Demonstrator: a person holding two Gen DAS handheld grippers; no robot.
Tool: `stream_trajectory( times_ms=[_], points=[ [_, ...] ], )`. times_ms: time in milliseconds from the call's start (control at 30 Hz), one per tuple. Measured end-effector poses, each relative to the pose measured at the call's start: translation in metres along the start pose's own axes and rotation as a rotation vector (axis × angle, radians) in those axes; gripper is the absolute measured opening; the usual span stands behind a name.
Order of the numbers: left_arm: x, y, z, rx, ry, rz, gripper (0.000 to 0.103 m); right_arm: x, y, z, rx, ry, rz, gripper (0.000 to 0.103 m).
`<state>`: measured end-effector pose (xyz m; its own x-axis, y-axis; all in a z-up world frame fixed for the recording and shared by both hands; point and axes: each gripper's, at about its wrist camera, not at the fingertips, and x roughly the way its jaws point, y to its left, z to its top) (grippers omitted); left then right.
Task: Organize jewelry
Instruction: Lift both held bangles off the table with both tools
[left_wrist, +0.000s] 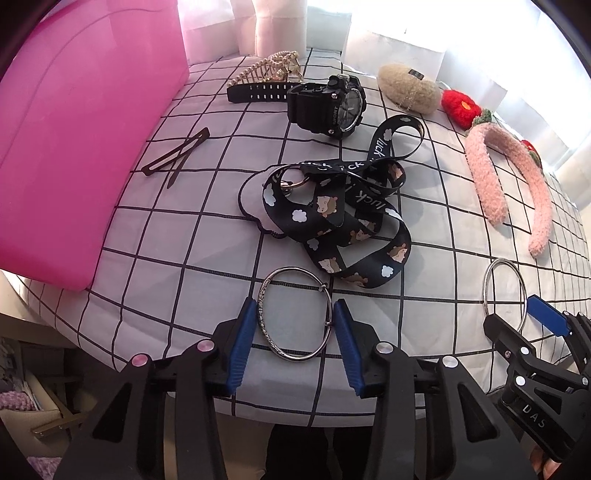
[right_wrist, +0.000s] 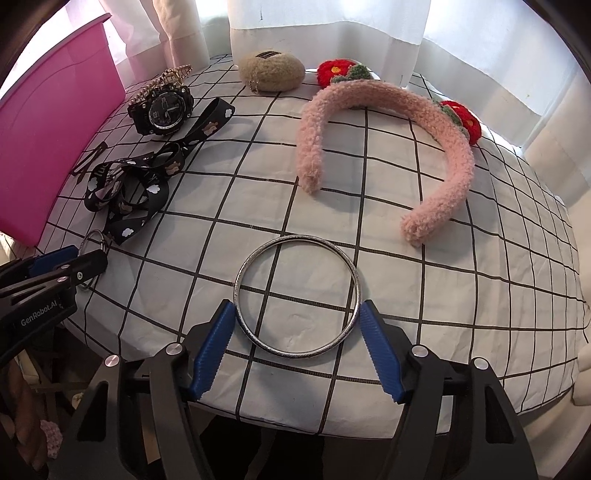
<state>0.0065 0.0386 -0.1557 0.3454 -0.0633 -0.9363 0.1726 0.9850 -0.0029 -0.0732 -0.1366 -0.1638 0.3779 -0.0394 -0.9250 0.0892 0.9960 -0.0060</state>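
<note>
Two silver bangles lie flat on the checked cloth (left_wrist: 207, 236). My left gripper (left_wrist: 293, 320) is open, its blue pads either side of the thin clasped bangle (left_wrist: 263, 295) near the table's front edge. My right gripper (right_wrist: 297, 320) is open around the plain round bangle (right_wrist: 258, 254), pads close to its sides. That bangle also shows in the left wrist view (left_wrist: 487, 284), with the right gripper (left_wrist: 517, 325) at it. The left gripper (right_wrist: 70, 266) shows at the left of the right wrist view, over the clasped bangle (right_wrist: 88, 238).
A pink box (left_wrist: 74, 155) stands at the left. On the cloth lie a black sport watch (left_wrist: 328, 103), a printed black lanyard (left_wrist: 343, 221), hair clips (left_wrist: 173, 155), a gold beaded piece (left_wrist: 273, 68), a beige pouch (left_wrist: 408, 90), red crochet flowers (left_wrist: 460, 105) and a pink fuzzy headband (right_wrist: 388, 147).
</note>
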Motion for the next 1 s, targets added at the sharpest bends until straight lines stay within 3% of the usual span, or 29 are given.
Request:
stream_trajectory(
  times_ms=[700, 1000],
  points=[
    [-0.038, -0.006, 0.004, 0.0, -0.077, -0.018, 0.042, -0.031, -0.001, 0.009, -0.023, -0.044, 0.01, 0.066],
    [-0.033, -0.003, -0.002, -0.013, -0.057, -0.02, 0.042, -0.01, -0.002, 0.0, -0.012, 0.022, 0.03, 0.066]
  ],
)
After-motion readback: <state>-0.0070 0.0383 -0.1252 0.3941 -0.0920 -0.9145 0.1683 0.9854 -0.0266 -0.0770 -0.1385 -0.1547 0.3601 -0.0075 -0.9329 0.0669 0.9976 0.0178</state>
